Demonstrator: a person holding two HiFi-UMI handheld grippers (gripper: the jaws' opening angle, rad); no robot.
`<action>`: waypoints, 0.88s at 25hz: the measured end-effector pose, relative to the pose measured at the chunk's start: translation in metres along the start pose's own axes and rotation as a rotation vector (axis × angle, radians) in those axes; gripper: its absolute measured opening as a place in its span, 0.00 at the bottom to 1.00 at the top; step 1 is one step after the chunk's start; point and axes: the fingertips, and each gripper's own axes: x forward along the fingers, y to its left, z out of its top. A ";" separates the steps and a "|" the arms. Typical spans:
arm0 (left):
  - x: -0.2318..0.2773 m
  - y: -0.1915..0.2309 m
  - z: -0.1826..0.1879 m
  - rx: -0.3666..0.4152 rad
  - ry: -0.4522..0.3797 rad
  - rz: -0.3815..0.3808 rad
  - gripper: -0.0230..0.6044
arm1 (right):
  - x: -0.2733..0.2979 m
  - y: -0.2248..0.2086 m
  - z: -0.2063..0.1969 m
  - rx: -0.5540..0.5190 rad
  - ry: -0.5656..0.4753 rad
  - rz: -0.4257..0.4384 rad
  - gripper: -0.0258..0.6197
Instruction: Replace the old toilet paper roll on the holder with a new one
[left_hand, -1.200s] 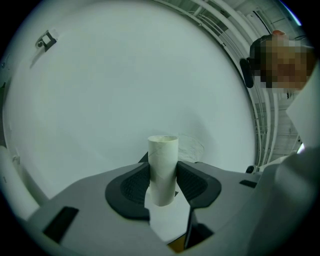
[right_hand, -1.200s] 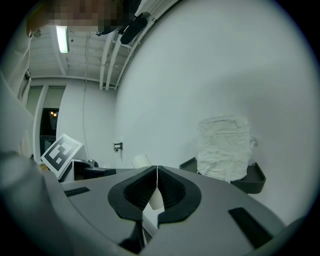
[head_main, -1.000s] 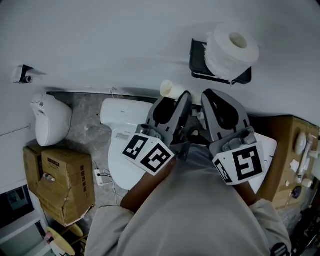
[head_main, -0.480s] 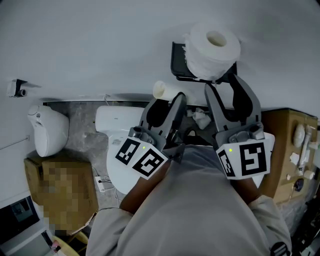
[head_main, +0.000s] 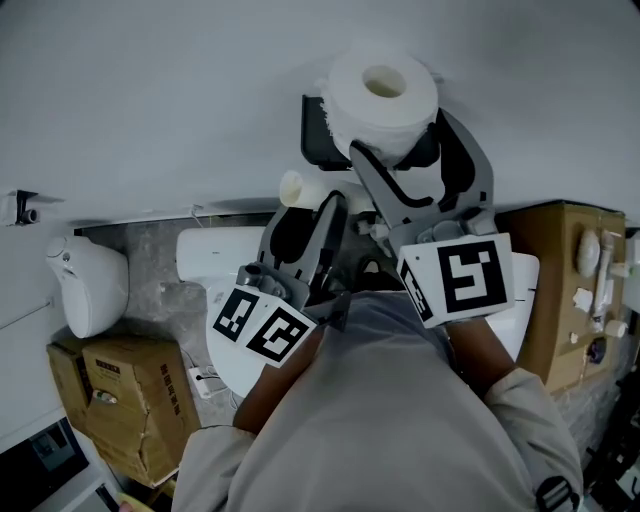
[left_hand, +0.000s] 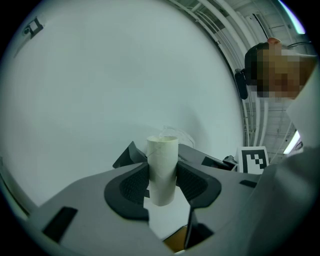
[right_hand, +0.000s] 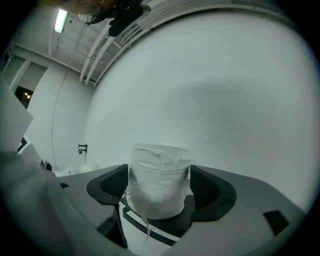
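The right tool (head_main: 400, 140) has moved up to the wall holder (head_main: 314, 130). Its jaws have just been opening and now stand wide around the new roll (head_main: 383, 90) there. The left tool (left_hand: 161, 181) stays clamped on the empty cardboard tube (left_hand: 162, 160).

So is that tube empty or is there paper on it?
Empty: the tube is bare cardboard, no paper on it, pinched in the left gripper.

The paper roll (head_main: 383, 95) sits at the holder (head_main: 316, 132) on the wall, above the toilet (head_main: 215, 250). The cardboard tube (head_main: 297, 187) lies lower left of the roll. A box (head_main: 120, 400) stands on the floor, left of the toilet.
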 end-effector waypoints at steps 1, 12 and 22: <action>0.001 0.000 -0.001 0.000 0.003 -0.001 0.31 | 0.003 0.000 0.000 0.003 0.004 0.002 0.63; 0.019 0.000 -0.012 -0.002 0.049 -0.020 0.31 | 0.016 0.003 -0.006 0.061 0.054 0.044 0.65; 0.022 0.001 -0.012 -0.001 0.048 -0.016 0.31 | 0.024 0.001 -0.012 0.089 0.113 0.058 0.69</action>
